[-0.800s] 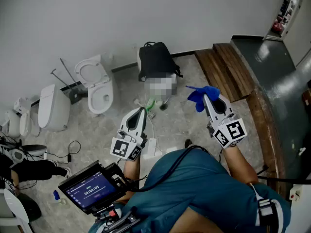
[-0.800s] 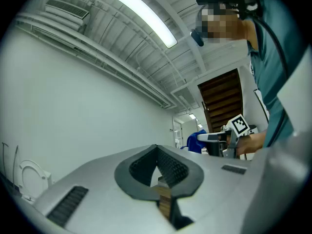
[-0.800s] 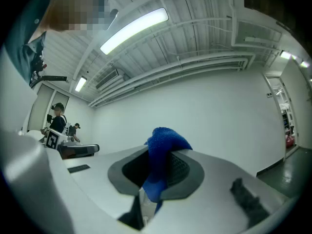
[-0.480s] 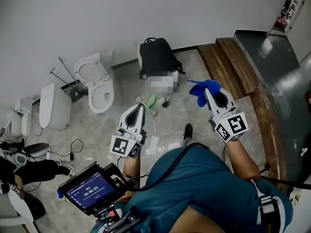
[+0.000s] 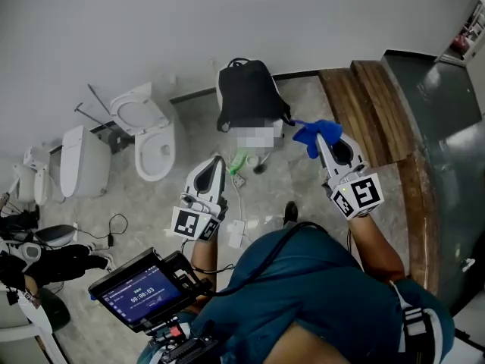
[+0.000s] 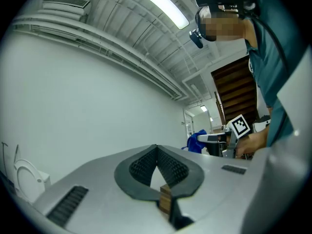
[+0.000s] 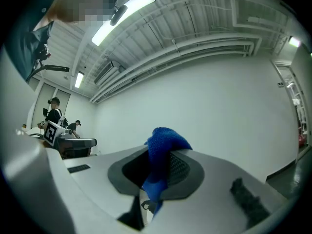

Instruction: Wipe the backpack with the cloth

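A black backpack [image 5: 247,93] leans upright against the white wall on the floor ahead of me. My right gripper [image 5: 320,139] is shut on a blue cloth [image 5: 315,135], held just right of the backpack's lower corner. In the right gripper view the cloth [image 7: 161,156] bunches out between the jaws. My left gripper [image 5: 218,161] is shut with nothing in it, below and left of the backpack. In the left gripper view its jaws meet at the tip [image 6: 156,147], and the right gripper with the cloth [image 6: 197,142] shows beyond.
A white toilet [image 5: 150,131] and other white fixtures [image 5: 79,161] stand left of the backpack. A green-handled item [image 5: 238,161] and cables lie on the floor. Wooden steps [image 5: 375,108] rise at the right. A screen rig [image 5: 144,288] hangs by my body.
The view has moved closer to the backpack. My right gripper with the cloth now sits nearer the backpack's lower right corner. Both grippers stay shut.
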{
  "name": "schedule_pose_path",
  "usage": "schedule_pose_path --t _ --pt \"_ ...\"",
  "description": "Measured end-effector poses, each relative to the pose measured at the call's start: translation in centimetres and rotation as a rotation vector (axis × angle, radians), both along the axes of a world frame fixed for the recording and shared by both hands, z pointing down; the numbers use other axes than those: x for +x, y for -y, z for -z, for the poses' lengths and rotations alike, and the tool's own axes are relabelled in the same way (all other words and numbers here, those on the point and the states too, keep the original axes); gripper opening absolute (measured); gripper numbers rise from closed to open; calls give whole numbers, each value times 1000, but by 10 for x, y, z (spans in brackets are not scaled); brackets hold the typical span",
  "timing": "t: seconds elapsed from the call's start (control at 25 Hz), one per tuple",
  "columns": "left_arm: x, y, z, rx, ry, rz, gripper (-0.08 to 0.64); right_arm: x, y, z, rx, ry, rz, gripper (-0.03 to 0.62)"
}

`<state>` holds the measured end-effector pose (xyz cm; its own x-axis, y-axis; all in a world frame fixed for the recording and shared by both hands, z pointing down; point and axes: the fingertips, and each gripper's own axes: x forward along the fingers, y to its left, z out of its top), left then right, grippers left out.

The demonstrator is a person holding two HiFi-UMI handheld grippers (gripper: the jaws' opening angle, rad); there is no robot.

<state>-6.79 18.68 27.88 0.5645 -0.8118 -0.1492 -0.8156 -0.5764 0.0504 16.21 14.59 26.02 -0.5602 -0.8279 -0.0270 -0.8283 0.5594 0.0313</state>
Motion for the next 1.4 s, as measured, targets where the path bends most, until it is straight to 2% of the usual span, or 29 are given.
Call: schedule_pose_path --t 0.32,0.56,0.92,1.12,1.28,1.4 --pt "35 93 1 29 30 62 4 14 106 -16 17 -35 78 51" --pt "43 143 -9 9 59 58 5 6 158 -38 -22 -39 99 51" --pt "14 237 -37 -43 49 42 5 -23 251 -67 -75 -54 72 51" --pt "-29 317 -55 -64 29 33 3 -59 326 -100 -132 -91 43 51" --pt "-35 325 -62 -72 21 6 4 -59 330 -122 -170 -96 3 51" --pt "-45 356 -72 -81 33 -10 5 -65 356 -145 -209 -97 -20 51"
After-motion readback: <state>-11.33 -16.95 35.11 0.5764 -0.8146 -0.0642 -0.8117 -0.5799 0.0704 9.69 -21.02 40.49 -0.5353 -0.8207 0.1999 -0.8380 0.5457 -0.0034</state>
